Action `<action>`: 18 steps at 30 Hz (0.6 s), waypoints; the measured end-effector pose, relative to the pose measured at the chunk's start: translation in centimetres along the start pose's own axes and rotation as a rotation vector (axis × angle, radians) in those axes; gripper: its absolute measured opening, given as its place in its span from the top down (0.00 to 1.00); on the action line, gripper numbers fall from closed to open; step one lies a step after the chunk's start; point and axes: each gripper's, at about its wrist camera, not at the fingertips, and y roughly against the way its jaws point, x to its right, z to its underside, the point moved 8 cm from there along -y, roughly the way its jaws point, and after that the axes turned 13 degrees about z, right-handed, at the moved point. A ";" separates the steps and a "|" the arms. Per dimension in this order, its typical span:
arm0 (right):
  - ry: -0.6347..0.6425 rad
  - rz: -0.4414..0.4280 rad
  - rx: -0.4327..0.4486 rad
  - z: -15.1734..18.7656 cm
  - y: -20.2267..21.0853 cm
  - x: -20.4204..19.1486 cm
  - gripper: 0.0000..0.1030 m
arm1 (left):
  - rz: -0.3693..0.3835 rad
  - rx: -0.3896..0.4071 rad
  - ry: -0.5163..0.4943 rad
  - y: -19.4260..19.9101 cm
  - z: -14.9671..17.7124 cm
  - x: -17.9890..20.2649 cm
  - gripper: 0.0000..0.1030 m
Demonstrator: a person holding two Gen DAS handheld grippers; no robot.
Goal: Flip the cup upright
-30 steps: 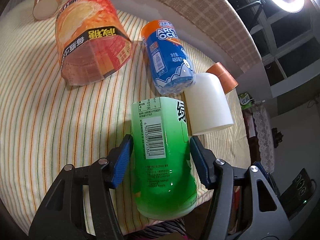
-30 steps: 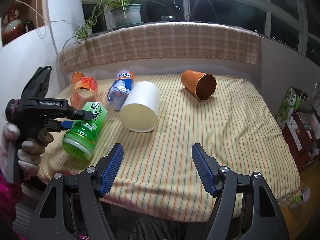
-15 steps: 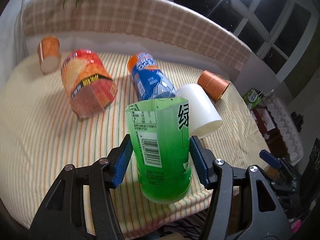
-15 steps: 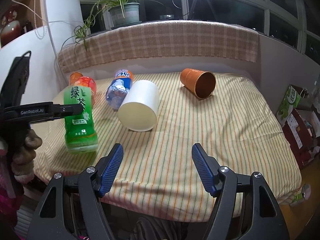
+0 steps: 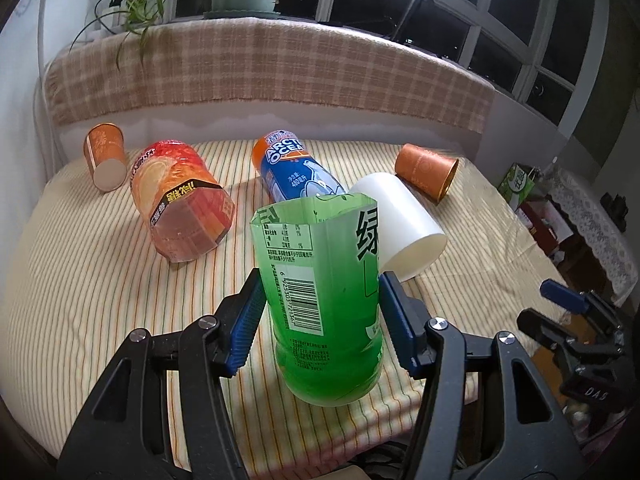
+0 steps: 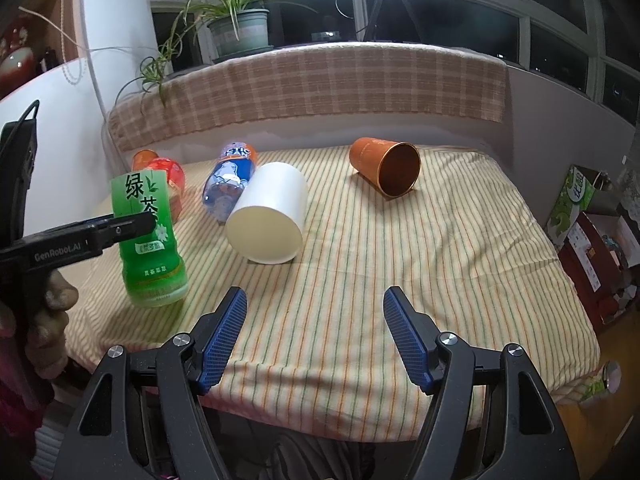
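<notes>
A green cut-bottle cup [image 5: 324, 300] stands upright on the striped cloth, open end up, near the front left edge; it also shows in the right wrist view [image 6: 148, 236]. My left gripper [image 5: 320, 320] is shut on the green cup, its blue pads pressing both sides. My right gripper [image 6: 314, 340] is open and empty, low over the front edge of the cloth, to the right of the green cup.
A white cup [image 6: 268, 220], a blue bottle cup [image 5: 296, 172], a red-orange cup [image 5: 180, 200], a brown cup [image 6: 386, 168] and a small orange cup [image 5: 105, 156] lie on their sides. A checked backrest [image 6: 320, 84] runs behind. Boxes [image 6: 576, 200] stand at right.
My left gripper has swung the green cup from lying on its side to standing upright on the cloth. My right gripper has stayed in place.
</notes>
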 end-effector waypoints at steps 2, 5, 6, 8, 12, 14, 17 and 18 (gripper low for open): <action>-0.001 0.002 0.000 0.1 0.1 0.0 0.32 | -0.001 0.000 -0.008 -0.1 0.3 0.0 0.43; -0.002 0.005 0.000 0.1 0.2 0.1 0.32 | -0.002 0.005 -0.023 -0.1 0.7 0.0 0.43; -0.003 0.006 0.001 0.1 0.2 0.1 0.32 | -0.003 0.008 -0.032 0.0 0.8 0.1 0.43; -0.007 0.008 0.003 0.1 0.3 0.2 0.32 | -0.006 0.014 -0.054 0.2 1.1 0.4 0.43; -0.016 0.006 0.000 0.2 0.3 0.3 0.32 | -0.017 0.019 -0.097 0.6 1.8 1.1 0.43; -0.015 0.005 0.000 0.2 0.4 0.3 0.32 | -0.018 0.017 -0.113 0.8 2.1 1.4 0.43; -0.012 0.002 0.001 0.2 0.5 0.1 0.32 | -0.011 0.012 -0.124 1.2 2.5 1.8 0.43; -0.011 0.000 0.001 0.2 0.6 0.1 0.32 | -0.002 0.008 -0.123 1.2 2.6 1.8 0.43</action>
